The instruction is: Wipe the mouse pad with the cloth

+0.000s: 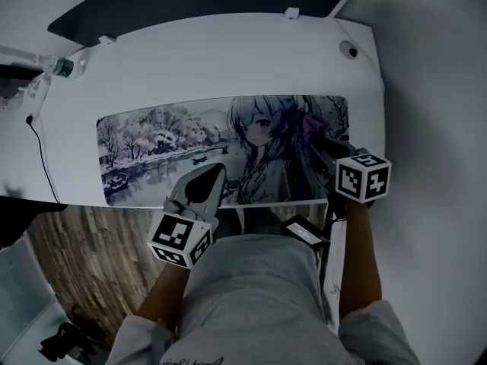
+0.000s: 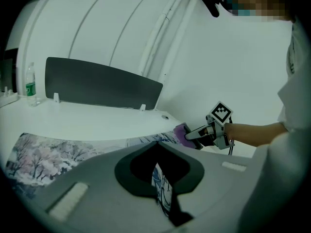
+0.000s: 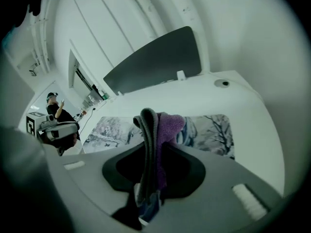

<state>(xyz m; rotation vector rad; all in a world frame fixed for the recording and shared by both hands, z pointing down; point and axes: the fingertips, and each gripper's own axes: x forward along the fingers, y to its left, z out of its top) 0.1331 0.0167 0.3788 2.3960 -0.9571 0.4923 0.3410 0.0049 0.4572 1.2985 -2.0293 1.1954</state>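
Purple-grey cloth (image 3: 163, 130) pinched in right gripper (image 1: 327, 147); left gripper (image 1: 204, 185) pressed together, empty. Best: lay cloth flat on mouse pad (image 1: 167, 147), sweep evenly.

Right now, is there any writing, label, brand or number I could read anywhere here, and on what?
Nothing reads clearly.
Bottle label: green, too small to read.
Shirt print: script lettering, cut off and blurred.
Marker cubes: black-and-white square patterns, no letters.
Mouse pad: picture only, no words visible.
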